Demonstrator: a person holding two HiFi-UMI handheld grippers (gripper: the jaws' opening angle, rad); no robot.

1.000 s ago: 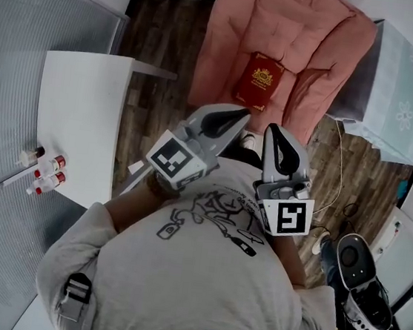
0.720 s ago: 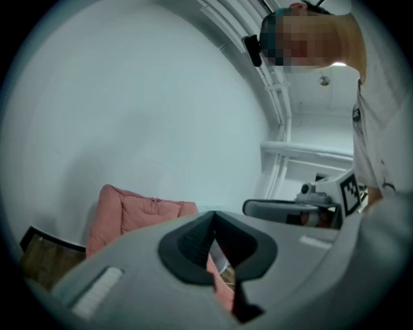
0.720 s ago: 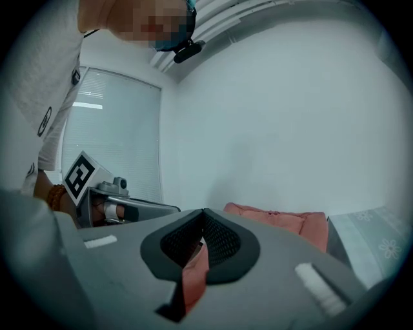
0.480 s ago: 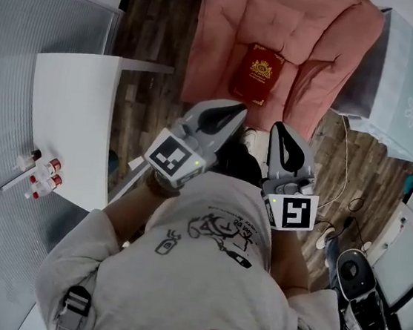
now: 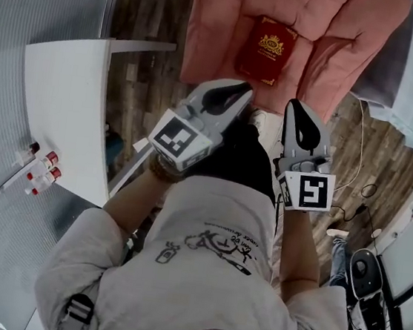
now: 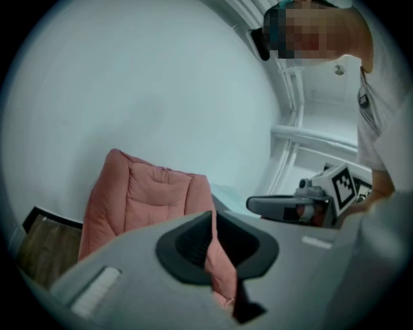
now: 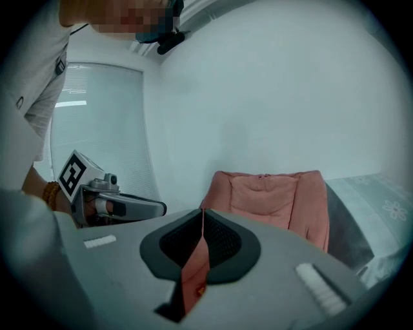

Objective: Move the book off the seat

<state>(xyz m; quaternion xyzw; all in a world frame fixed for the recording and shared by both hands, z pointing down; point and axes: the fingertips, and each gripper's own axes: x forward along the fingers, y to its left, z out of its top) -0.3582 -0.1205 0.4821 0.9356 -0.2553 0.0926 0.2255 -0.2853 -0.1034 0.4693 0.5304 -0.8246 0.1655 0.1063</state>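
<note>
Count: one book (image 5: 267, 50), one pink armchair (image 5: 216, 27), one white desk (image 5: 65, 98), two claws, and what looks like three small bottles (image 5: 45, 167), at least two of them red-capped. The book lies flat on the armchair's seat cushion, cover up and slightly skewed to the seat's edges. The cover is dark red with a gold emblem in the middle and gold lettering under it, too small to read. My left claw (image 5: 238, 91) and right claw (image 5: 297, 108) hang side by side in front of the armchair's front edge, short of the book, touching neither book nor cushion. The left claw is narrow: its jaws have just cracked apart to a sliver with nothing between them, only the armchair (image 6: 139, 193) showing behind. The right claw is closed and empty, pointing at the armchair's back (image 7: 264, 193). The desk stands to the armchair's left in the head view, wood floor (image 5: 140, 63) between them. The bottles sit on the desk's end away from the armchair.
</note>
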